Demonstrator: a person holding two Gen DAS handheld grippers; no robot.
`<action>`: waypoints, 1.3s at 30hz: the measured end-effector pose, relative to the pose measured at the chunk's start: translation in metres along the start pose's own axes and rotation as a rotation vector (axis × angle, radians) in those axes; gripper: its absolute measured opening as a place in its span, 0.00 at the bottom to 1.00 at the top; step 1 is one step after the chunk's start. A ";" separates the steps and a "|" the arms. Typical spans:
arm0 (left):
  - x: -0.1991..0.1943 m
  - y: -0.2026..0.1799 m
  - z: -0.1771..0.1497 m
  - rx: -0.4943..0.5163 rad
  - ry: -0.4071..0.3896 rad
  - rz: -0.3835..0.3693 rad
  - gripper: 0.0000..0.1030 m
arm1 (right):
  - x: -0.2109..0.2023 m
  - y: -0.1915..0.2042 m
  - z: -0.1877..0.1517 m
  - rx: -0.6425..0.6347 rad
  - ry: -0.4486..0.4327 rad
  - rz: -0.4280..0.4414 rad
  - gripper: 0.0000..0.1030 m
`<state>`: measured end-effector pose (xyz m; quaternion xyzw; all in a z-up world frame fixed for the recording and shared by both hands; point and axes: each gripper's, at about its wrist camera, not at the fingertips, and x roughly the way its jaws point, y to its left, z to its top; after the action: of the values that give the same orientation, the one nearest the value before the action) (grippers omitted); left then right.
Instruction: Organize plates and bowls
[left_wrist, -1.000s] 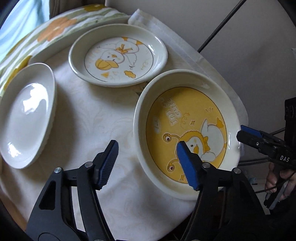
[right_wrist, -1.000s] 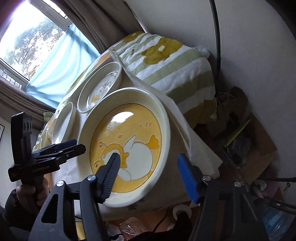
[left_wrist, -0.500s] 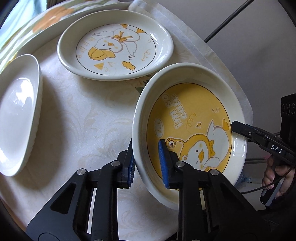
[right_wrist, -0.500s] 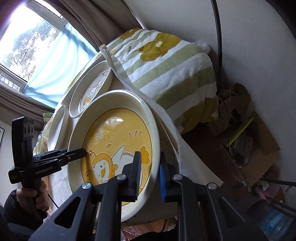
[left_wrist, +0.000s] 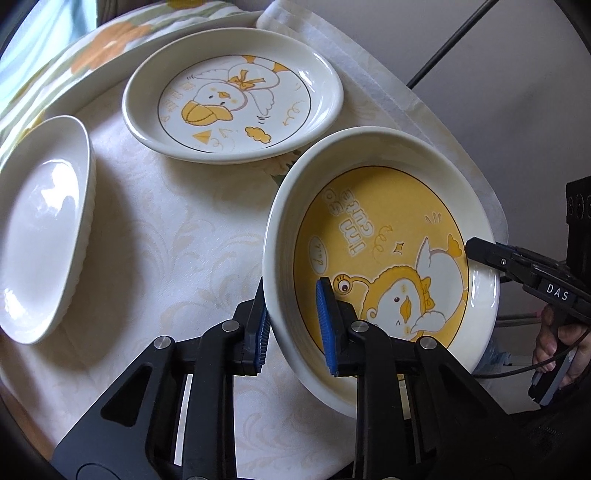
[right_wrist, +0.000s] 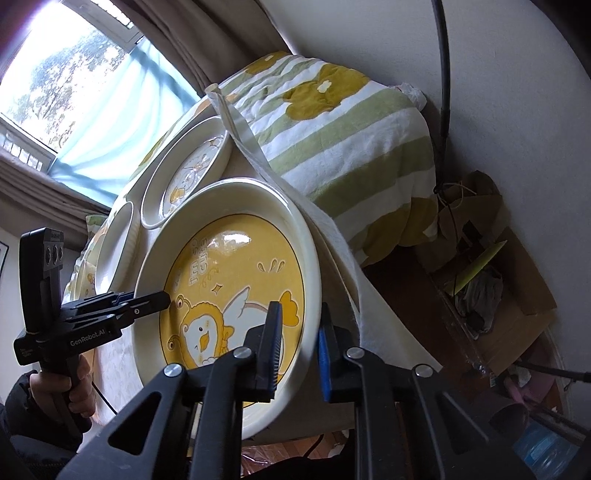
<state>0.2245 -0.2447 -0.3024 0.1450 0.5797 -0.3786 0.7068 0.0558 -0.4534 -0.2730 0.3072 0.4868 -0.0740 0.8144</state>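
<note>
- The left gripper (left_wrist: 293, 325) is clamped on the near-left rim of the yellow duck bowl (left_wrist: 384, 236): one blue finger outside the wall, the other inside over the yellow floor. Its fingers have just finished closing on that wall.
- The right gripper (right_wrist: 297, 349) grips the opposite rim the same way, one finger inside and one outside; its fingers too have just been closing, with the bowl's wall between them.
- The bowl sits at the edge of the cloth-covered counter (left_wrist: 177, 229), spanning from one pair of fingers to the other.
- To do the lift well, I would raise both hands together at one pace, so the rim does not twist in either pinch. Glazed ceramic is likely slick, so keep the squeeze firm and the wall seated deep between the pads.
- Ahead of the left fingers lie the white duck plate (left_wrist: 232, 103) and, further to their left, the plain white dish (left_wrist: 44, 229); clear their rims before carrying across.
- The bowl is round, so it has no real long axis. Its mouth faces up, seemingly tipped slightly, and the printed duck's head points toward the fingers.
</note>
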 end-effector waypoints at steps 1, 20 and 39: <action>-0.001 -0.001 -0.001 0.001 -0.004 0.000 0.20 | -0.001 0.001 0.000 -0.006 -0.003 0.001 0.16; -0.106 0.040 -0.068 -0.259 -0.191 0.119 0.20 | -0.021 0.103 0.020 -0.323 0.045 0.128 0.16; -0.141 0.180 -0.243 -0.615 -0.198 0.249 0.20 | 0.089 0.268 -0.085 -0.606 0.300 0.242 0.16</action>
<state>0.1727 0.0848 -0.2827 -0.0426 0.5732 -0.1093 0.8110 0.1508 -0.1750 -0.2616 0.1145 0.5609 0.2168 0.7907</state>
